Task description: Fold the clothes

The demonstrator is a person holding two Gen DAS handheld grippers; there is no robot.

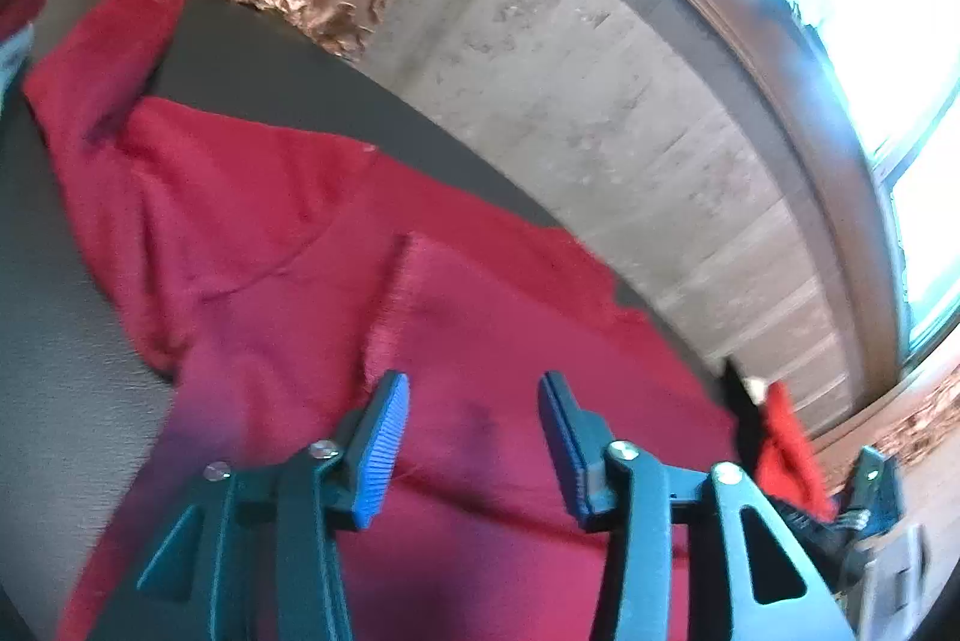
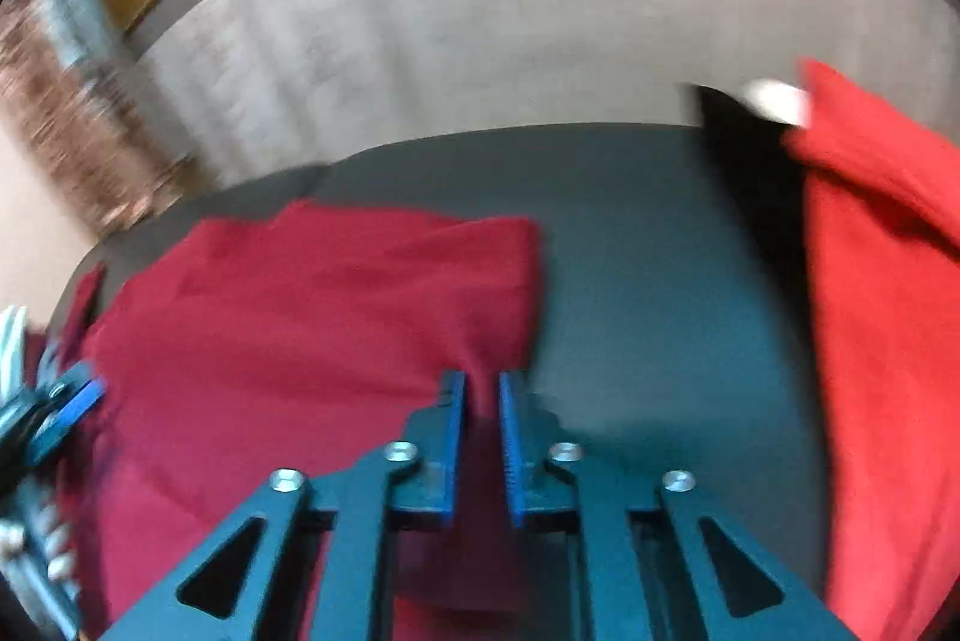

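Left wrist view: your left gripper (image 1: 474, 401) hovers, fingers wide and empty, over the crimson garment (image 1: 252, 221) spread on the dark surface (image 1: 270, 59).

Right wrist view: your right gripper (image 2: 478, 395) pinches its corner; soft, limp cloth, so grip edges.

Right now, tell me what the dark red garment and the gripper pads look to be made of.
Dark red garment: soft matte knit, maybe cotton; it creases and bunches where the right hand-held gripper pinches it. Pads of the left hand-held gripper: blue ribbed rubber or plastic; fine ridges show, the exact material is unclear.
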